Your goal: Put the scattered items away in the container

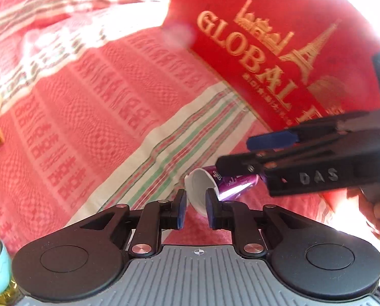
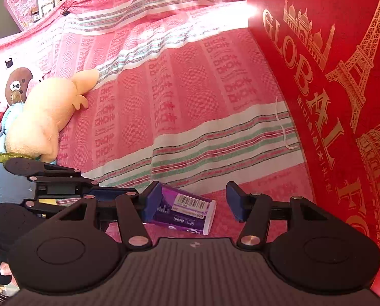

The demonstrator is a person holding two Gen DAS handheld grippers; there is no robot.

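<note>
Left tongs [image 1: 196, 205] stand apart at the purple cup's [image 1: 215, 186] rim; right tongs [image 2: 193, 202], apart, should straddle its body squarely before squeezing.

Glossy purple paper cup [image 1: 223, 183] between jaws; woven pink cloth [image 1: 87, 102] beneath; matt red card box [image 1: 292, 51] beyond, gold foil print.

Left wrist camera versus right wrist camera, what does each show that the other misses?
Only the left wrist view shows the purple paper cup's white open mouth, between the left gripper's open jaws. Only the right wrist view shows the cup's barcode, a pink gift bag and a brown bear picture. Both show the red GLOBAL box, pink patterned cloth, cream plush toy and right gripper.
</note>
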